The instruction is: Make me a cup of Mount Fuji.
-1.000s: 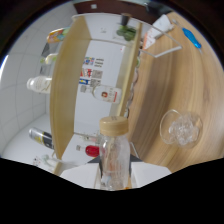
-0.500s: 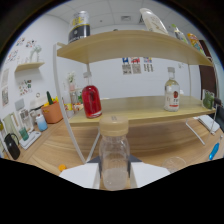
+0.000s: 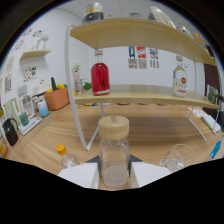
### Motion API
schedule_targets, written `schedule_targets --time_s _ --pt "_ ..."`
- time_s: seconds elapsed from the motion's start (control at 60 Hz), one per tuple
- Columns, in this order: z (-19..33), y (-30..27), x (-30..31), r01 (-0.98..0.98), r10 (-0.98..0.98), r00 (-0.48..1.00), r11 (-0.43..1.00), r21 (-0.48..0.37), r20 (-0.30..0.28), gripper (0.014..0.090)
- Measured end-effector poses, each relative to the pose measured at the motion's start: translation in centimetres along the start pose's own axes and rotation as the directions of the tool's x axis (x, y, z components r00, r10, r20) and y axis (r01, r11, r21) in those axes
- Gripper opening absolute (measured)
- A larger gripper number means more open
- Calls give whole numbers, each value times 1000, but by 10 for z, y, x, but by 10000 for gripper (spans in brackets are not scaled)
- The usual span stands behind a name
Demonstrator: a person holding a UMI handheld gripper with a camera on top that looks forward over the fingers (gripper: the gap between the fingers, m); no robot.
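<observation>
Pale wood-grain tabletop point(image 3: 150, 135) under a white wall, with a two-tier wooden shelf point(image 3: 145, 95) beyond the tool point(image 3: 114, 175). On it stand a red-liquid bottle point(image 3: 100, 75) and a clear bottle point(image 3: 180, 77). The tool's white fingers point(image 3: 80, 176) pinch a clear cylindrical jar point(image 3: 114, 152) with a tan lid, upright between them.

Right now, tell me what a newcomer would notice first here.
First, the clear jar with a tan lid, held upright in the gripper, both fingers pressing its sides. Next, the red bottle on the wooden shelf beyond it, with a clear bottle further along the same shelf. A glass sits on the table beside the jar.
</observation>
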Motion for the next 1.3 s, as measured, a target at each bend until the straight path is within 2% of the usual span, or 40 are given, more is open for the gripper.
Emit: schedule_targets --time_s 0.15,0.233,0.3,0.4,0.433,0.633,0.783,0.833,0.95,1.117,1.183,1.3 --pt "-9 6 -2 23 -23 1000 1000 3 -6 432" --pt "-10 12 -2 30 -30 1000 999 -22 -6 448" --pt "-13 16 -2 26 -27 1000 998 -51 -5 554" --pt "-25 11 -2 29 -29 1000 997 -71 -6 822" --pt "-32 8 -1 26 -27 1000 997 -77 -15 861" --pt "-89 -26 18 -5 1 998 998 -58 -60 862" --pt "-126 -51 52 -7 0 992 998 -60 -125 860" --pt "-137 -63 68 -9 -3 987 997 -71 -163 862" --pt "-158 -119 92 -14 3 978 999 -50 -209 852" --pt "-177 -221 105 -44 52 978 998 47 -203 855" --pt "-178 -263 108 -31 51 981 994 108 -188 852" --pt "-166 -323 120 22 23 980 975 220 -199 853"
